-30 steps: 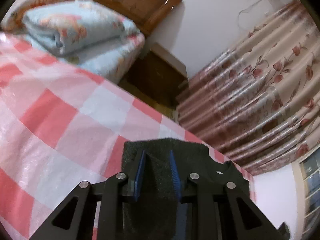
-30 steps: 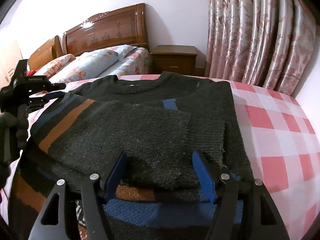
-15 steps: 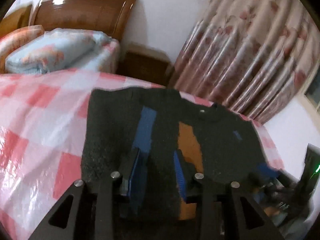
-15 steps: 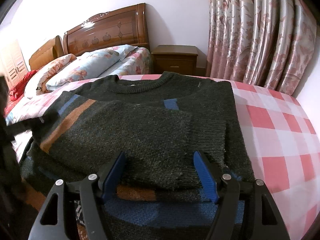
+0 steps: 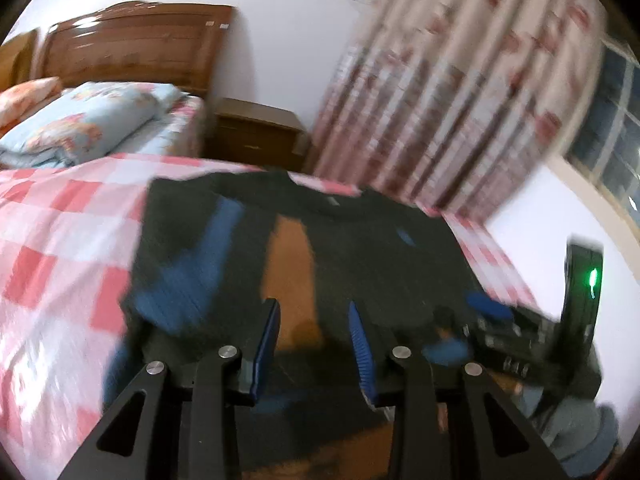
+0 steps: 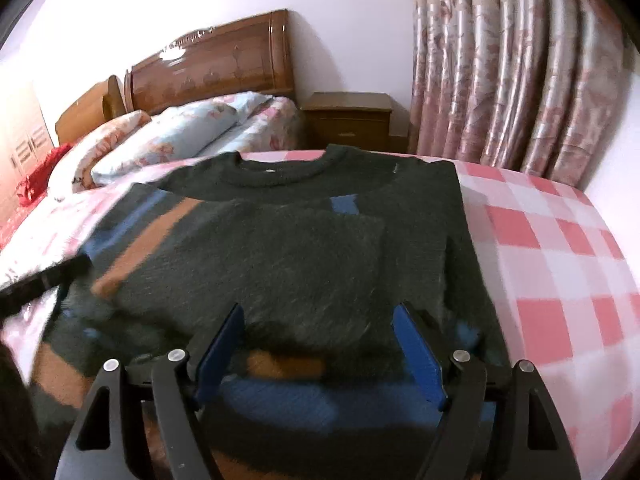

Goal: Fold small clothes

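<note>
My right gripper (image 6: 320, 344) hangs with its blue pads spread wide and nothing between them, just over the near hem of the sweater (image 6: 420, 200). My left gripper (image 5: 316, 344) has its pads partly apart. The picture there is smeared, but I see only the sweater's orange stripe lying below the gap and no cloth pinched. There are two tongs in all, and both are empty. There is one garment, a dark knit sweater with blue and orange bands. It lies flat on the pink-and-white checked bedspread (image 6: 560, 248) with its collar at the far end. One striped sleeve (image 6: 256, 256) is already laid across the chest, with its ribbed cuff near the right edge. I cannot pick out the second sleeve, so it may be tucked under the first. I judge the fold to be about halfway done: the sides are drawn in to a neat rectangle, and the hem has yet to be brought up toward the collar. Beyond the bedspread, a second bed holds two floral pillows (image 6: 192, 136), as far as I can tell. Behind them stand two wooden headboards (image 6: 212, 68). One nightstand (image 6: 348, 120) sits beside that bed, and one flowered curtain (image 6: 520, 72) hangs along the far wall. I see no other clothes waiting.
</note>
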`<state>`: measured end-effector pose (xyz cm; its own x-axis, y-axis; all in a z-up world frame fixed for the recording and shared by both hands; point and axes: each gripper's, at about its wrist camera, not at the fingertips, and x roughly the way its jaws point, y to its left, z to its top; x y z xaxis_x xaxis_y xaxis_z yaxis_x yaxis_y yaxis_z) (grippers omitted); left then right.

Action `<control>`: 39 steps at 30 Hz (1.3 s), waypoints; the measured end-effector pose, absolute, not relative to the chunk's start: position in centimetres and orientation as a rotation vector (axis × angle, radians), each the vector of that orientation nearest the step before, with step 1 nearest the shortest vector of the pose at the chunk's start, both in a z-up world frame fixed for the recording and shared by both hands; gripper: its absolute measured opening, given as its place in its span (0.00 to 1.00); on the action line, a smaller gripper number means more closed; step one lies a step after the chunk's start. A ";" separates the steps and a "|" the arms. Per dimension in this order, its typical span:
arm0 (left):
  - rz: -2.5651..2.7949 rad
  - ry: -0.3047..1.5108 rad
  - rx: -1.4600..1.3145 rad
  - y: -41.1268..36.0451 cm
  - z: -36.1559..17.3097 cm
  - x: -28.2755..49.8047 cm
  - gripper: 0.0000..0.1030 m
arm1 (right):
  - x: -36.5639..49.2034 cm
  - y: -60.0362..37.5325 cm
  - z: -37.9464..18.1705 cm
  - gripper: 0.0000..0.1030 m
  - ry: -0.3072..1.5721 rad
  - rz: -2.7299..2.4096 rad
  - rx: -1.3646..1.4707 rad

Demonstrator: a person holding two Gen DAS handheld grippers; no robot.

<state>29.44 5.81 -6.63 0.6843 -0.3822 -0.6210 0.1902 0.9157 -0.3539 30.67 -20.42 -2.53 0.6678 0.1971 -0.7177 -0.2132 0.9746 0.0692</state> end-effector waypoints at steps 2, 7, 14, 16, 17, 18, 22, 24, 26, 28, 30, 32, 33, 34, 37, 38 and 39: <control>-0.325 0.797 -0.231 5.2 -7.9 28.3 0.35 | 29.3 -19.4 -2.7 1.00 0.833 0.238 -0.059; -0.327 0.847 -0.298 8.0 -9.6 27.0 0.35 | 26.2 -20.9 -4.3 1.00 0.889 0.227 -0.143; -0.389 0.858 -0.209 9.7 -9.7 26.8 0.35 | 23.1 -22.0 -4.7 1.00 0.912 0.214 -0.126; -0.420 0.864 -0.212 10.5 -9.8 27.0 0.35 | 22.4 -21.2 -4.8 1.00 0.906 0.224 -0.147; -0.424 0.865 -0.229 11.0 -9.8 27.0 0.35 | 22.2 -21.1 -4.7 1.00 0.903 0.228 -0.150; -0.425 0.865 -0.253 11.3 -9.9 27.0 0.35 | 22.3 -20.9 -4.6 1.00 0.906 0.231 -0.144; -0.322 0.869 -0.225 10.0 -8.6 26.0 0.34 | 22.6 -21.7 -4.2 1.00 0.920 0.144 -0.095; -0.387 0.864 -0.233 8.3 -8.1 25.7 0.34 | 22.7 -20.2 -3.8 1.00 0.909 0.187 -0.092; -0.408 0.869 -0.162 5.4 -7.8 25.8 0.34 | 23.1 -17.2 -3.9 1.00 0.899 0.248 -0.175; -0.393 0.893 -0.086 3.1 -8.6 26.4 0.34 | 23.7 -14.0 -4.3 1.00 0.877 0.317 -0.280; -0.386 0.879 -0.078 2.9 -9.0 26.7 0.34 | 24.4 -13.4 -4.2 1.00 0.868 0.324 -0.316; -0.395 0.882 -0.095 4.3 -9.0 26.3 0.34 | 25.2 -14.7 -4.0 1.00 0.881 0.282 -0.339; -0.380 0.879 -0.089 5.3 -9.1 26.0 0.31 | 25.6 -16.1 -4.0 1.00 0.884 0.259 -0.333; -0.381 0.878 -0.116 7.0 -9.1 25.9 0.29 | 25.9 -18.1 -4.1 1.00 0.901 0.241 -0.296; -0.382 0.881 -0.241 11.2 -9.6 24.8 0.20 | 25.4 -24.6 -4.3 1.00 0.919 0.202 -0.078; -0.380 0.881 -0.271 11.9 -9.8 24.9 0.16 | 25.3 -25.2 -4.3 1.00 0.921 0.175 -0.069; -0.377 0.882 -0.286 12.0 -9.9 25.0 0.16 | 25.1 -25.3 -4.4 1.00 0.926 0.163 -0.080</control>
<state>25.00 12.03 -9.87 0.5772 -0.4334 -0.6921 0.2014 0.8969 -0.3938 25.08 -25.30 -4.38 0.5896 0.1057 -0.8008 -0.1741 0.9847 0.0018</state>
